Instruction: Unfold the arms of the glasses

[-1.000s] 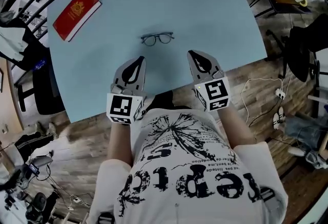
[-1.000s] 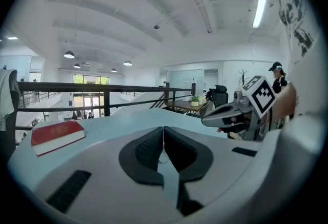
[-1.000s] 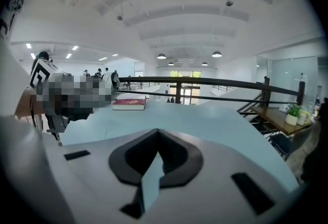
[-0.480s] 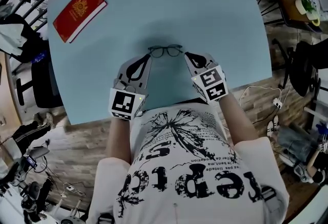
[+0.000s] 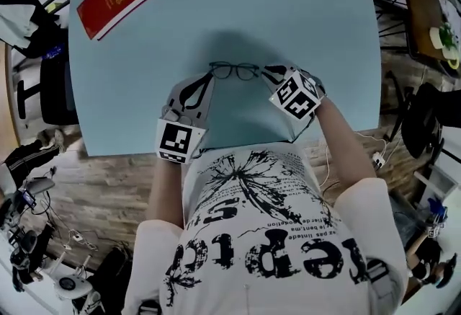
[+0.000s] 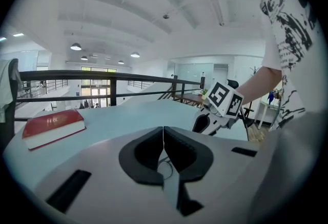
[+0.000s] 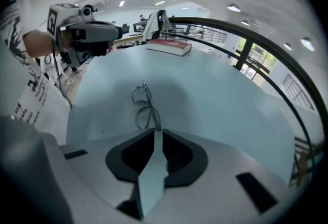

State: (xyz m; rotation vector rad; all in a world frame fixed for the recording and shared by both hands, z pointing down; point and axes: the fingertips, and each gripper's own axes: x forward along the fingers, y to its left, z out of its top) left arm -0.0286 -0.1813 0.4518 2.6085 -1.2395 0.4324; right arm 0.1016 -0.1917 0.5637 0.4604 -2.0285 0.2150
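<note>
Head view: thin, dark, round-lensed glasses (image 5: 234, 71), arms folded, on table (image 5: 288, 11) between left gripper (image 5: 209, 76) and right gripper (image 5: 265, 70). Left gripper view: tips meet. Right gripper view: jaws narrowly parted, just opening, at the frame's end.

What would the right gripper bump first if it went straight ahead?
Probably the glasses, just ahead of the right gripper; its jaws have just been opening, with nothing clearly between them.
</note>
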